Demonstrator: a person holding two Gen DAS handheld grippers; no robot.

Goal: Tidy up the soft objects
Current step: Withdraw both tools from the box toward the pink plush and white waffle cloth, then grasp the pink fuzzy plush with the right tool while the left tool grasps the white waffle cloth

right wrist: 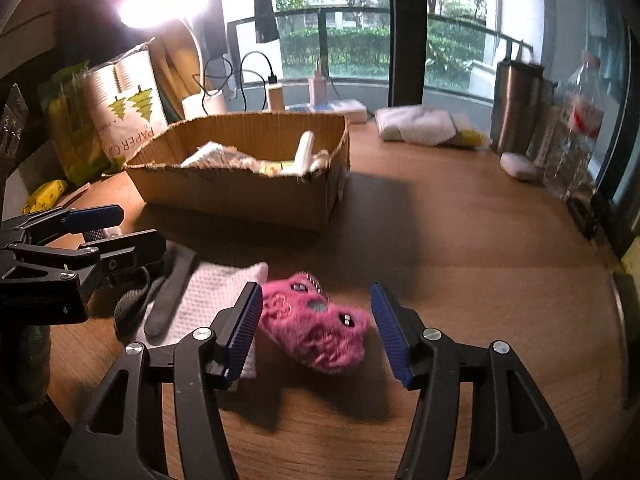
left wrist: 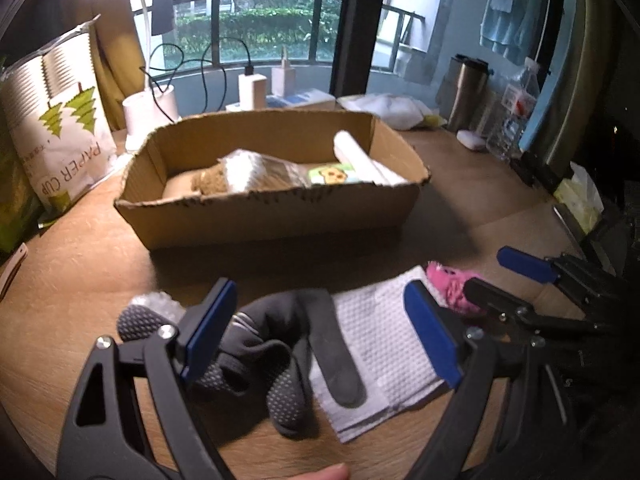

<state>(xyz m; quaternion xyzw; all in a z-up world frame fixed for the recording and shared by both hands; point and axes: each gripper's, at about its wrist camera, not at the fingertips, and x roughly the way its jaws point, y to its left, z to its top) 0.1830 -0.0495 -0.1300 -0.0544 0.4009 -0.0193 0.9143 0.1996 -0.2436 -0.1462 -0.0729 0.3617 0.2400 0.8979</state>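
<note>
The right hand-held gripper (right wrist: pixel 316 330) stands with jaws apart, straddling the pink plush toy (right wrist: pixel 316 322) on the counter (right wrist: pixel 460 280), its left pad near the white cloth (right wrist: pixel 208 296). The left hand-held gripper (left wrist: pixel 324 330) gapes wide over the dark gloves (left wrist: pixel 264 356), gripping nothing. Closing now may pinch the cloth along with the toy (dragging both), well short of the cardboard box (right wrist: pixel 240 196).

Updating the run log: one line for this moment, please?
left gripper: open over grey gloves | right gripper: open around pink plush, no grip | white cloth: on table | cardboard box: part filled
</note>
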